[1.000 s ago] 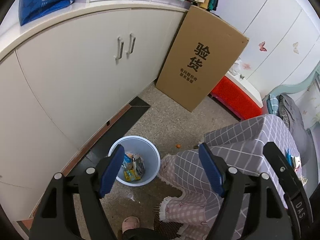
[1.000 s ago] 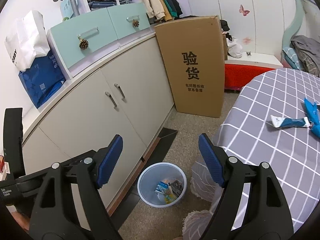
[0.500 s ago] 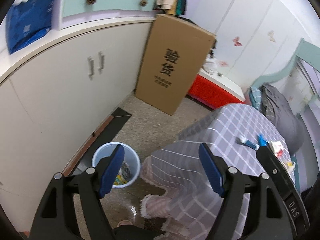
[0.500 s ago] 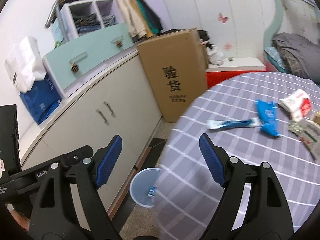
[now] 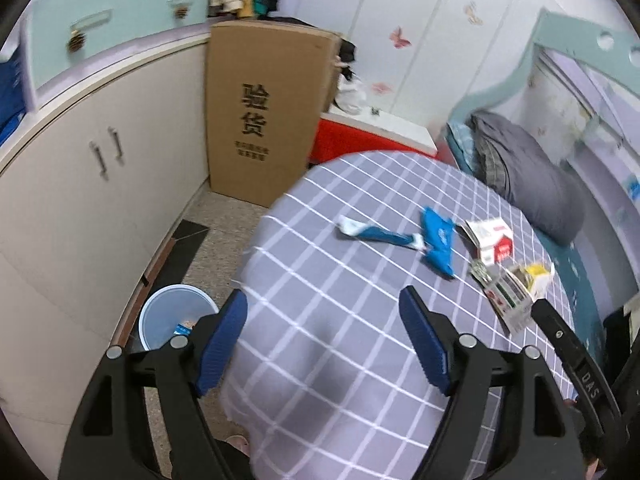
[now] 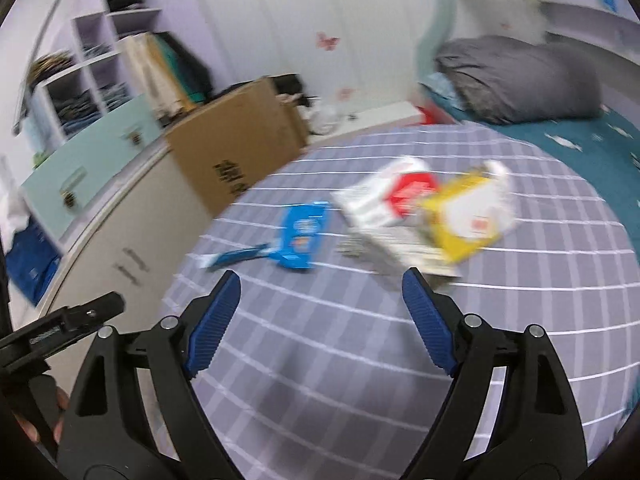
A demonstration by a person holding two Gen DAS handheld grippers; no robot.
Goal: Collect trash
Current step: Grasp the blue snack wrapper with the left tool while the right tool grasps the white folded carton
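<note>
Several pieces of trash lie on a round table with a grey checked cloth (image 5: 320, 360): a blue-and-white tube (image 5: 380, 234), a blue packet (image 5: 438, 240), a white-and-red carton (image 5: 490, 238) and a yellow-and-white box (image 5: 536, 276). My left gripper (image 5: 324, 294) hangs open above the table's near part, short of the tube. My right gripper (image 6: 322, 276) is also over the cloth. Its jaws are opening with nothing between them, and the blue packet (image 6: 302, 232) and the yellow box (image 6: 468, 212) lie just beyond. A pale blue bin (image 5: 160, 320) holding some scraps stands on the floor, left of the table.
A tall cardboard box (image 5: 264, 112) leans against the white cabinet (image 5: 80, 184) on the left. A red box with a white top (image 5: 352, 140) sits behind the table. A bed with a grey pillow (image 5: 532, 184) borders the table's far right side.
Both views have swung right, away from the bin and floor, to over the table. The trash on the cloth now lies ahead of both grippers. Nothing has been picked up.
</note>
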